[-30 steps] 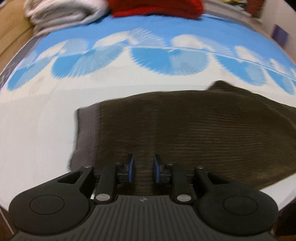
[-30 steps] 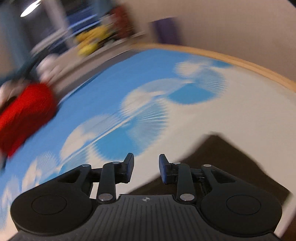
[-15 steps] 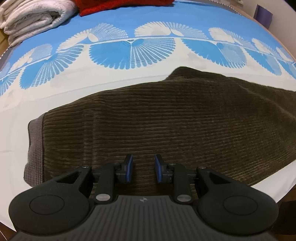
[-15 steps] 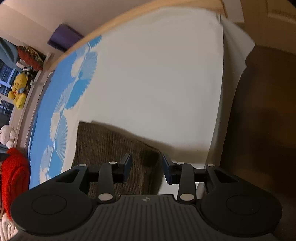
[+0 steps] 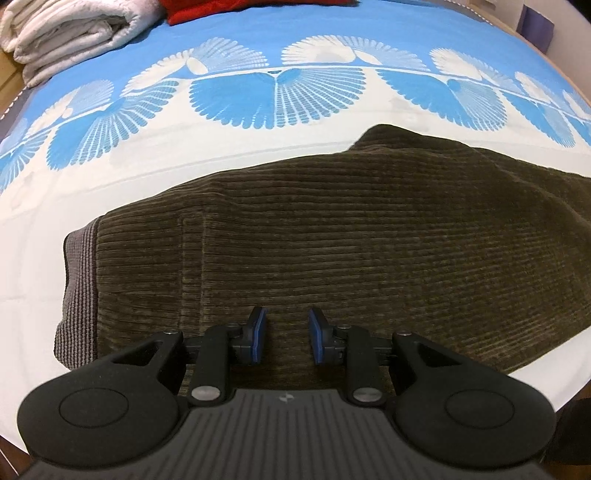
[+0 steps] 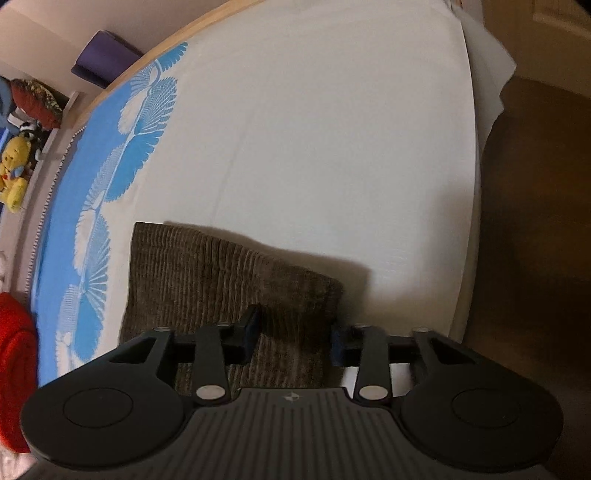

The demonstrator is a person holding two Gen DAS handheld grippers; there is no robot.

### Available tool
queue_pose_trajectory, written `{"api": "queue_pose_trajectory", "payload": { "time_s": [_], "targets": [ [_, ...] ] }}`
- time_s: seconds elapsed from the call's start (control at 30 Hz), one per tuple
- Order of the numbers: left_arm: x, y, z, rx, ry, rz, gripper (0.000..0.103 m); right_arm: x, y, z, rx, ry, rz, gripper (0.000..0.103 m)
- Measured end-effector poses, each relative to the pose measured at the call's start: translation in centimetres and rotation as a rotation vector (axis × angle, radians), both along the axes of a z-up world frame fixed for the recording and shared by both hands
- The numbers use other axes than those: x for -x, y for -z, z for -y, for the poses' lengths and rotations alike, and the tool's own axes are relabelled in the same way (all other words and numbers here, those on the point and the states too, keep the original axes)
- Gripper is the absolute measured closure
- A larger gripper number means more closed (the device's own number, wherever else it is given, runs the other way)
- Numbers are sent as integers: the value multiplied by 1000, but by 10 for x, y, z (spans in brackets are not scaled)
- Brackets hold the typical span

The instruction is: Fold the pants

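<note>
Dark brown corduroy pants (image 5: 332,240) lie flat across the white and blue bed sheet (image 5: 110,184), with the grey waistband (image 5: 79,280) at the left. My left gripper (image 5: 286,339) hovers over the near edge of the pants by the waist, open, with nothing pinched between its blue pads. In the right wrist view the leg end of the pants (image 6: 207,273) lies close to the bed's edge. My right gripper (image 6: 295,332) straddles the near corner of that leg end; its jaws are closing with the fabric between them.
A folded white blanket (image 5: 66,33) and a red knit (image 5: 229,7) lie at the far side of the bed. The bare white sheet (image 6: 314,147) stretches beyond the leg end. The bed's edge drops to a dark floor (image 6: 535,258). A yellow plush toy (image 6: 14,166) sits beyond the bed.
The right gripper swung down and rolled from looking across the bed to sitting over the pants' leg end. The left gripper moved in closer over the pants near the waist.
</note>
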State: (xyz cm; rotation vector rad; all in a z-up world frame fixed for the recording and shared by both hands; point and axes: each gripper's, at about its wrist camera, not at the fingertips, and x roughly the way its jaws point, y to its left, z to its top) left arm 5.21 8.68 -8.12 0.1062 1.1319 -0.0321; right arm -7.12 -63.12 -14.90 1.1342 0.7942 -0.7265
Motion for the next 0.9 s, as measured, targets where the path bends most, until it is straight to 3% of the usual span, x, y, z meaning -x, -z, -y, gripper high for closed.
{"api": "queue_pose_trajectory", "payload": {
  "time_s": [0.07,0.23,0.4,0.5,0.63,0.8,0.9],
  "targets": [
    [0,0,0,4,1,1,75,-3,-1,-4,18,7,-4,78],
    [2,-7,-2,26,10,25,75,-9,-24,-17,107,-3,26,81],
    [4,-16,-10,60,-13,50,75,-29,-76,-63,328,-141,92,81],
    [6,-20,-16,73,-20,61,75,-47,-117,-123,537,-309,164,82],
    [9,-23,-28,84,-39,71,75,-62,-161,-235,770,-577,314,82],
    [15,-27,-50,100,-89,77,75,-57,-173,-389,901,-887,469,82],
    [18,-26,-62,100,-109,71,75,-46,-154,-474,912,-1053,523,82]
  ]
}}
